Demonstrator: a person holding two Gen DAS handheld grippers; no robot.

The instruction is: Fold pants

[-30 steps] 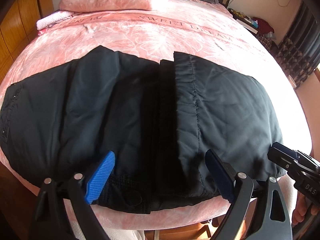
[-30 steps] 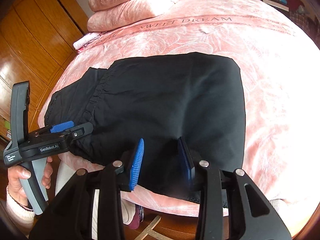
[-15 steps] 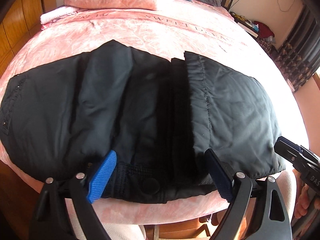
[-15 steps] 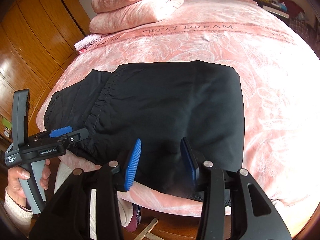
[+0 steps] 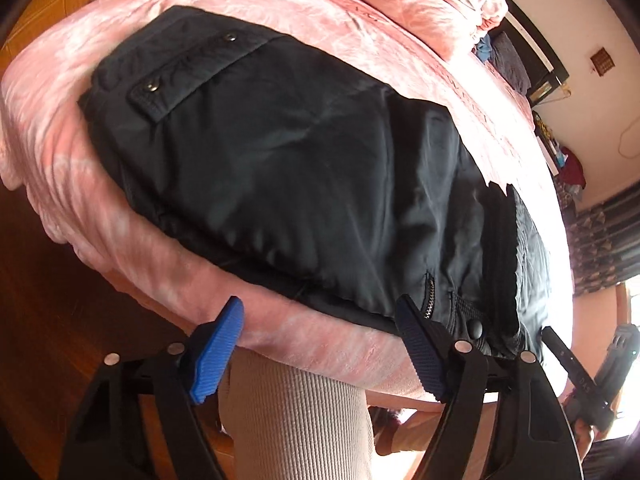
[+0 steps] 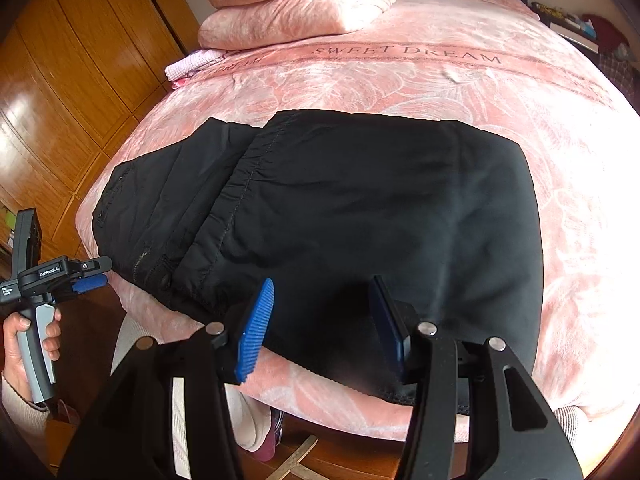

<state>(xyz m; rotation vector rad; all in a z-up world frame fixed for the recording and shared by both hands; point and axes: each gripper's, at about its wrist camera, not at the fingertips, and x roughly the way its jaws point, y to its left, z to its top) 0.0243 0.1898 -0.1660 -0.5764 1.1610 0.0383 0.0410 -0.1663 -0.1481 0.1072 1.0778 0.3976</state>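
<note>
Black pants (image 6: 360, 208) lie folded on the pink bed (image 6: 440, 76), one leg part laid over the other, near the front edge. In the left wrist view the pants (image 5: 300, 168) show a snap pocket flap and a zip. My left gripper (image 5: 320, 340) is open and empty, low at the bed's front edge by the waist end; it also shows in the right wrist view (image 6: 90, 276). My right gripper (image 6: 320, 320) is open and empty, just above the pants' near edge.
Folded pink blankets (image 6: 296, 4) lie at the far end of the bed. Wooden wardrobe doors (image 6: 68, 80) stand to the left. The person's leg in ribbed beige (image 5: 292, 420) is just below the bed edge. The right-hand tool (image 5: 592, 376) is at the right.
My left gripper has swung left and dropped to the bed's front edge, tilting its view. My right gripper has drawn back slightly and opened a little wider. The pants have not moved.
</note>
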